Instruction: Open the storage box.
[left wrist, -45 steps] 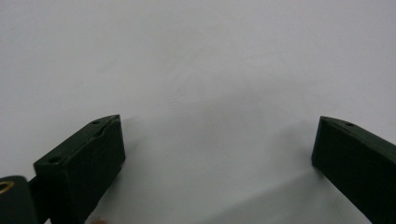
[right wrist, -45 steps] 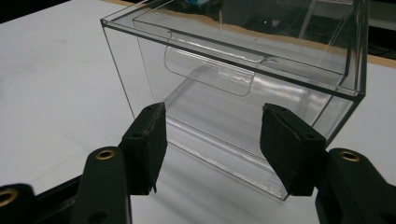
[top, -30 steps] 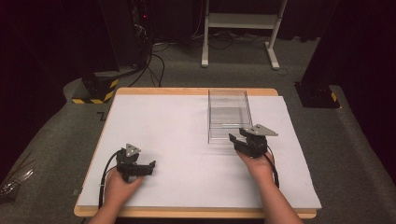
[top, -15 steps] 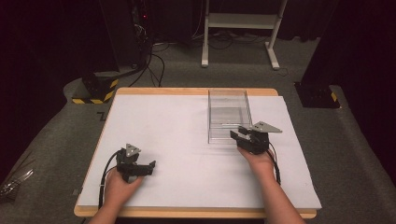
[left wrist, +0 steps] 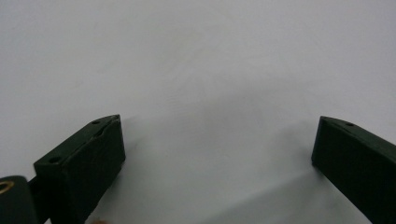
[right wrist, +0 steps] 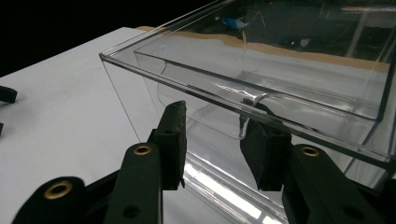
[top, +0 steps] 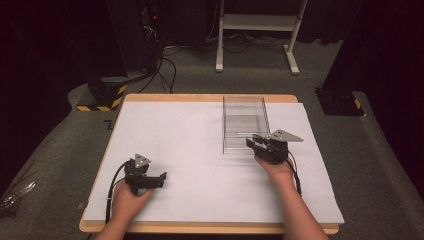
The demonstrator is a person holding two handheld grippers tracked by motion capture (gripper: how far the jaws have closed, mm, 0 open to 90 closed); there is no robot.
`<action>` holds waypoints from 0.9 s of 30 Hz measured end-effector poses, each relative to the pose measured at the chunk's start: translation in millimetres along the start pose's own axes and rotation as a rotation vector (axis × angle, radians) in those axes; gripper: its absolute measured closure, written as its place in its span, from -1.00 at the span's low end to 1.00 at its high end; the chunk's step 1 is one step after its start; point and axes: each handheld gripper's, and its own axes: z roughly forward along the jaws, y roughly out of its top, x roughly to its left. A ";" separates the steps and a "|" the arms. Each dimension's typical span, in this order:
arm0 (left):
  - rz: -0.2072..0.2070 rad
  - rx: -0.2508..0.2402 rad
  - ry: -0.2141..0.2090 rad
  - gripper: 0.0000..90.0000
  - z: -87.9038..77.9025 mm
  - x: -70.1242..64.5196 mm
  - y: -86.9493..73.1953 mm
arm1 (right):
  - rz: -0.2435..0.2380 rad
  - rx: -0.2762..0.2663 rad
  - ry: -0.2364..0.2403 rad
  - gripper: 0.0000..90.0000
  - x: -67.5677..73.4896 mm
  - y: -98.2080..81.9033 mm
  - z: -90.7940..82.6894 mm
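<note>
Item: clear plastic box point(top: 244, 125), open-topped, empty, standing upright on the white-covered table point(top: 190, 150). It sits directly ahead of the right tool point(top: 260, 145), its near wall at the tool's tips, and well apart from the left tool point(top: 155, 179), ahead of it and off to its right.

Right tool point(right wrist: 214, 140): held level, pointing at the box's near wall just under the rim. Its jaws have just been closing and now stand at a middling gap. In the right gripper view a curved notch or finger pull in that wall lies between the jaws; the far jaw appears to sit behind the clear plastic, though reflections make this hard to confirm, and no firm pinch on the wall can be read. The low, level approach suits taking the thin wall edge-on, one jaw on each side.

Left tool point(left wrist: 219, 158): jaws spread wide, nothing between them, resting low over bare white table. Its position near the person's edge of the table reads as parked, keeping clear of the right tool's work.

Step in hand, as judged: securing a grip on the box wall, likely in order to drag or lift it.
</note>
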 end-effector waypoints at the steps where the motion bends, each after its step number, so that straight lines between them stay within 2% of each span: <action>1: 0.000 0.000 0.000 -0.94 0.0 0.0 0.0 | -0.003 -0.003 0.004 0.38 -1.1 -0.2 0.1; 9: 0.000 -0.001 0.001 -0.94 0.1 -0.1 -0.1 | 0.009 -0.017 0.050 0.44 -7.1 -3.1 1.6; 11: -0.001 -0.002 0.002 -0.94 0.0 -0.2 -0.1 | 0.015 -0.020 0.054 0.51 -8.8 -3.8 1.7; 13: 0.000 -0.002 0.002 -0.94 0.0 -0.2 -0.1 | 0.028 -0.024 0.082 0.60 -12.7 -4.7 0.5; 15: -0.003 -0.002 0.001 -0.94 0.1 -0.3 -0.2 | 0.029 -0.022 0.084 0.62 -13.1 -4.9 -0.3; 27: -0.003 -0.002 0.002 -0.94 0.0 -0.5 -0.2 | 0.002 -0.022 0.124 0.73 -12.9 -11.2 -13.2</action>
